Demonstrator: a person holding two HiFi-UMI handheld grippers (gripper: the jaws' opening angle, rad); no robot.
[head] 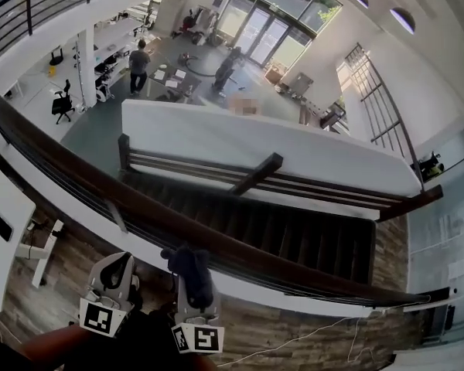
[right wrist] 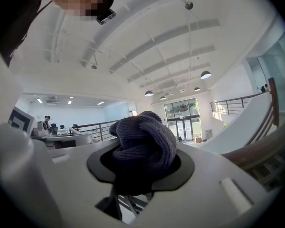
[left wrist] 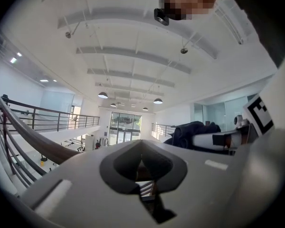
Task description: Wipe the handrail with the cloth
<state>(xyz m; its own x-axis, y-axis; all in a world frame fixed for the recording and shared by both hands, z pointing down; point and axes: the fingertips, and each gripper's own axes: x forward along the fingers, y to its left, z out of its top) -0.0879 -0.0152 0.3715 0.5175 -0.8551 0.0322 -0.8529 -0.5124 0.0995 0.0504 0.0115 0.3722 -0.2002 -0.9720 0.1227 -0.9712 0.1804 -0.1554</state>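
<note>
Two grippers near a dark handrail (head: 294,277).
Right gripper (right wrist: 141,170) clamps a bunched dark cloth (right wrist: 145,141); left gripper (left wrist: 142,167) is closed on nothing.

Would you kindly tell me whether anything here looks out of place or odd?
Nothing looks spilled or broken. The cloth is wadded into a ball in the right gripper rather than spread flat for wiping. A thin white cable also trails loose across the wood floor on the right.

Open-plan office atrium: desks (head: 108,60), staircase (head: 294,242), glass entrance doors (head: 267,37).
</note>
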